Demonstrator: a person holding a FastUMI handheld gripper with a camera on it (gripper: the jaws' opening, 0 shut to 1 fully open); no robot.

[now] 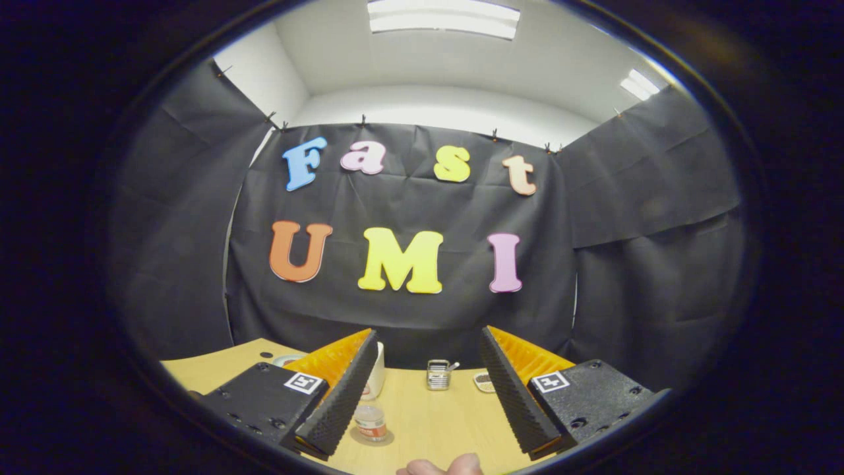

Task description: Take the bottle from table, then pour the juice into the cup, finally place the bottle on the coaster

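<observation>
My gripper [428, 340] is open, its two fingers spread wide above a light wooden table [435, 415]. A small clear bottle [371, 421] with a reddish label stands upright between the fingers, close to the inner side of the left finger and apart from the right one. A round, darker disc [373, 437] lies under it; I cannot tell whether it is a coaster or a shadow. A white cup [378, 373] stands just beyond the bottle, partly hidden by the left finger.
A small metal container [438, 375] with something sticking out stands farther back, mid-table. A small dish [484, 381] lies by the right finger. A pale round object [286, 360] peeks over the left finger. A person's fingertips [443, 467] show nearest me.
</observation>
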